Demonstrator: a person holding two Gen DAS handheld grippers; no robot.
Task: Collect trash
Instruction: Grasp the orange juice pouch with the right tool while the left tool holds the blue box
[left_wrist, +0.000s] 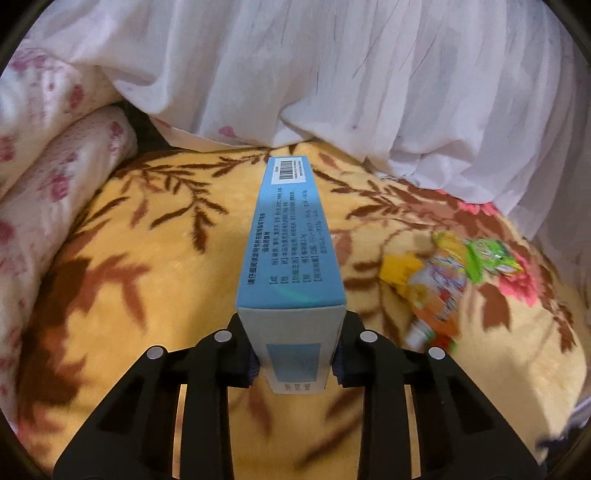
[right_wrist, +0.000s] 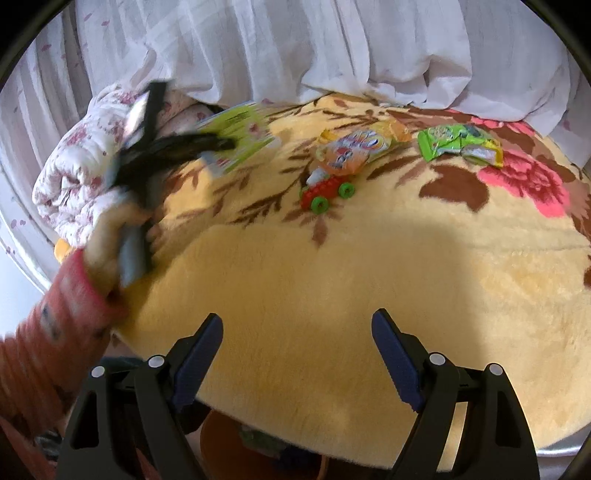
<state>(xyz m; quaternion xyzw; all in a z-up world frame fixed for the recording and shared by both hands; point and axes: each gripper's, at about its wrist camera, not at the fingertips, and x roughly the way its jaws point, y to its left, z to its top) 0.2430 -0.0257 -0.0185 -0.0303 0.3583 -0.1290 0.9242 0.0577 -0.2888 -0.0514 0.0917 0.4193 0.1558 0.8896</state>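
A long blue cardboard box (left_wrist: 288, 240) with a barcode at its far end sticks out forward, with my left gripper (left_wrist: 295, 362) shut on its near end, above the yellow flowered blanket (left_wrist: 147, 258). In the right wrist view the same gripper (right_wrist: 177, 147) is a blur at the left, with the box (right_wrist: 243, 133) showing a green face. An orange snack wrapper (right_wrist: 351, 151) (left_wrist: 436, 288) and a green wrapper (right_wrist: 458, 144) (left_wrist: 487, 254) lie on the blanket (right_wrist: 332, 277). My right gripper (right_wrist: 297, 317) hangs open near the blanket's front edge, holding nothing.
A red toy car (right_wrist: 325, 192) with green wheels sits just in front of the orange wrapper. A rolled pink-flowered quilt (right_wrist: 74, 166) (left_wrist: 55, 184) lies at the left. White fabric (left_wrist: 332, 74) hangs behind the bed. A red sleeve (right_wrist: 55, 314) crosses the left edge.
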